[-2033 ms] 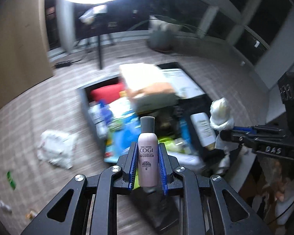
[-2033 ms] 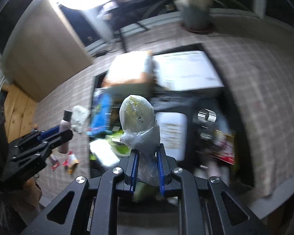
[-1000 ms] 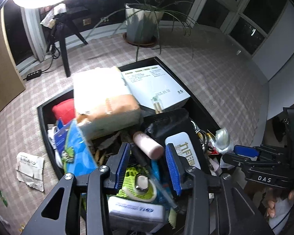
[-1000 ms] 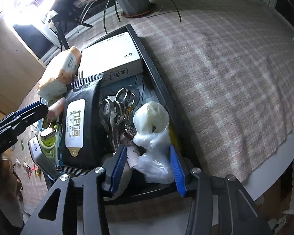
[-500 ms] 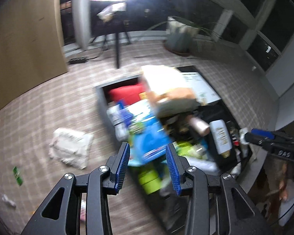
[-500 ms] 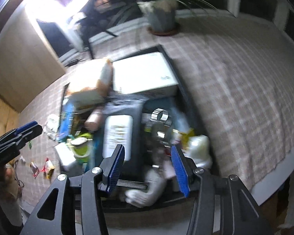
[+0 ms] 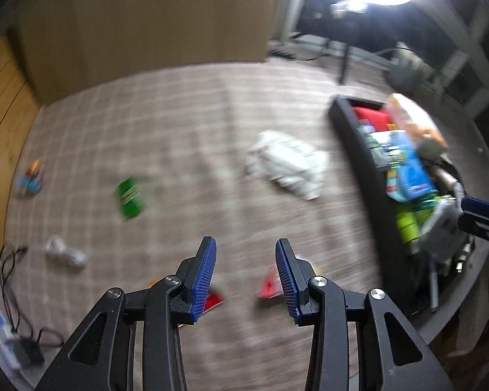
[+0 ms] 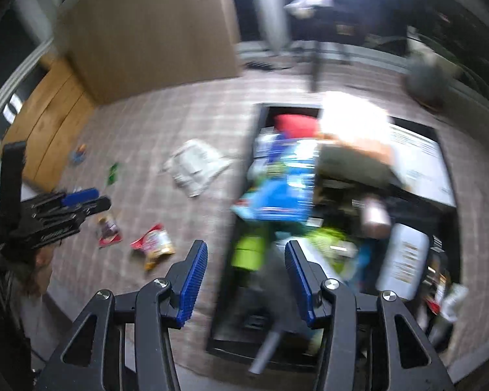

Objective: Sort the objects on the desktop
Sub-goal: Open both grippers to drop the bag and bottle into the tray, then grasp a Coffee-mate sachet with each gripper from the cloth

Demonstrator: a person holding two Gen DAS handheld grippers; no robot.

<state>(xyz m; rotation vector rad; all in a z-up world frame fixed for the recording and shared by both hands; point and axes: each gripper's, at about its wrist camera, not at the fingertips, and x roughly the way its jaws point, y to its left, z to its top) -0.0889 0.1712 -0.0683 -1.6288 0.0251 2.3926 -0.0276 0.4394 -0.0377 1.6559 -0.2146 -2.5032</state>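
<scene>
My left gripper (image 7: 246, 254) is open and empty above the checked tablecloth, over red snack packets (image 7: 269, 285). My right gripper (image 8: 246, 259) is open and empty above the near left edge of the black tray (image 8: 226, 299), which is packed with items. The pink bottle (image 8: 375, 216) and the white plastic bag (image 8: 453, 299) lie in the tray. The tray also shows at the right in the left wrist view (image 7: 355, 150). Both views are motion-blurred.
On the cloth lie a crumpled white paper (image 7: 287, 164), a green packet (image 7: 129, 197), a small white wrapper (image 7: 63, 254) and a small colourful item (image 7: 32, 176). Snack packets (image 8: 153, 244) lie left of the tray. A brown board (image 7: 146, 22) stands behind. Cables (image 7: 9, 293) lie at the left edge.
Both grippers let go of the bottle and the bag into the tray, then pulled away. The left one has swung left over the cloth; the right one has shifted to the tray's left edge.
</scene>
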